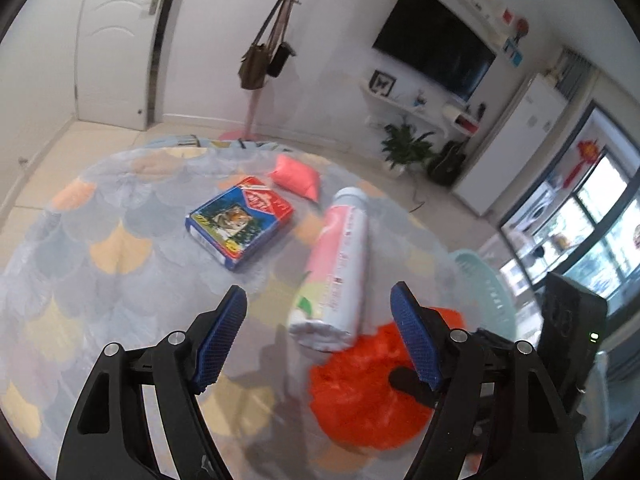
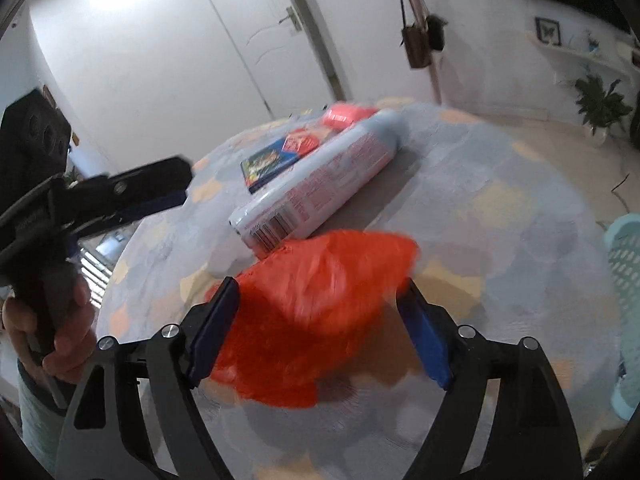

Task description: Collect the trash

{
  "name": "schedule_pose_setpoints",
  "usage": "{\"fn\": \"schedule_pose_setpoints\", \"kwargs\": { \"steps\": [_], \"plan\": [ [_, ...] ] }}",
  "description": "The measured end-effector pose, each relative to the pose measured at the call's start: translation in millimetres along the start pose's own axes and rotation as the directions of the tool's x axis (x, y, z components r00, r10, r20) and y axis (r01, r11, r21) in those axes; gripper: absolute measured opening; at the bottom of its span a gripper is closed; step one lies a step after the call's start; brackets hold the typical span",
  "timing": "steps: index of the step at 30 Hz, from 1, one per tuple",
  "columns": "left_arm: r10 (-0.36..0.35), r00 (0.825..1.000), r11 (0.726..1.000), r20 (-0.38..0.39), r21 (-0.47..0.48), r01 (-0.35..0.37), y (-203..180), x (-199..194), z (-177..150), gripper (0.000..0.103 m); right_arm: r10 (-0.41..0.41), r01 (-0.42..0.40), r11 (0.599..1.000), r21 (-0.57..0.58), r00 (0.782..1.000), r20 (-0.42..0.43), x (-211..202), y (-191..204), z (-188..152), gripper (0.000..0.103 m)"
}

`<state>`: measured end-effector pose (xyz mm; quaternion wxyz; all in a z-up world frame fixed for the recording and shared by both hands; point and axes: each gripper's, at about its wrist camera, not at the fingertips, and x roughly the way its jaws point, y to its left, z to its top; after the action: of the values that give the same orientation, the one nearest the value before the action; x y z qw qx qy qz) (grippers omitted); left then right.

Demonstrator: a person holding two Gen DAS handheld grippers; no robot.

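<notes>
On the scale-patterned round table (image 1: 100, 240) lie a blue box with a tiger picture (image 1: 239, 222), a pink packet (image 1: 296, 178), a long pink-and-white wrapped roll (image 1: 338, 268) and a crumpled orange plastic bag (image 1: 360, 384). My left gripper (image 1: 318, 320) is open, above the near end of the roll. My right gripper (image 2: 320, 312) is open, its jaws on either side of the orange bag (image 2: 320, 312). The roll (image 2: 320, 188), box (image 2: 276, 158) and pink packet (image 2: 344, 114) lie beyond it. The left gripper (image 2: 160, 188) shows at the left of the right wrist view.
A light teal slotted basket (image 1: 492, 296) stands just past the table's right edge, also in the right wrist view (image 2: 624, 280). A coat stand with bags (image 1: 264, 56), a door, a wall TV (image 1: 436, 40) and a potted plant (image 1: 404, 148) stand behind.
</notes>
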<state>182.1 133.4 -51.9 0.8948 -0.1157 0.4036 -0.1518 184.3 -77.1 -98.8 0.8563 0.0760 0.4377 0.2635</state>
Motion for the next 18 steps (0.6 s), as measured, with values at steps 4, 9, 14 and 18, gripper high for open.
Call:
{"fn": "schedule_pose_setpoints", "kwargs": {
  "steps": [4, 9, 14, 18],
  "plan": [
    [0.028, 1.000, 0.999, -0.011, 0.044, -0.028, -10, 11, 1, 0.072, 0.012, -0.012, 1.000, -0.012, 1.000, -0.018, 2, 3, -2, 0.077],
    [0.038, 0.998, 0.996, -0.053, 0.088, -0.033, -23, 36, 17, 0.074, 0.069, -0.071, 0.996, -0.054, 0.997, -0.044, 1, 6, -11, 0.053],
    [0.128, 0.986, 0.980, -0.104, 0.164, -0.110, -37, 69, 24, 0.073, 0.122, -0.124, 0.990, -0.067, 0.992, -0.028, -21, 6, -23, 0.024],
    [0.163, 0.978, 0.973, -0.128, 0.188, -0.137, -46, 85, 20, 0.069, 0.090, -0.088, 0.994, -0.069, 0.996, 0.028, -49, -8, -31, 0.019]
  ]
}}
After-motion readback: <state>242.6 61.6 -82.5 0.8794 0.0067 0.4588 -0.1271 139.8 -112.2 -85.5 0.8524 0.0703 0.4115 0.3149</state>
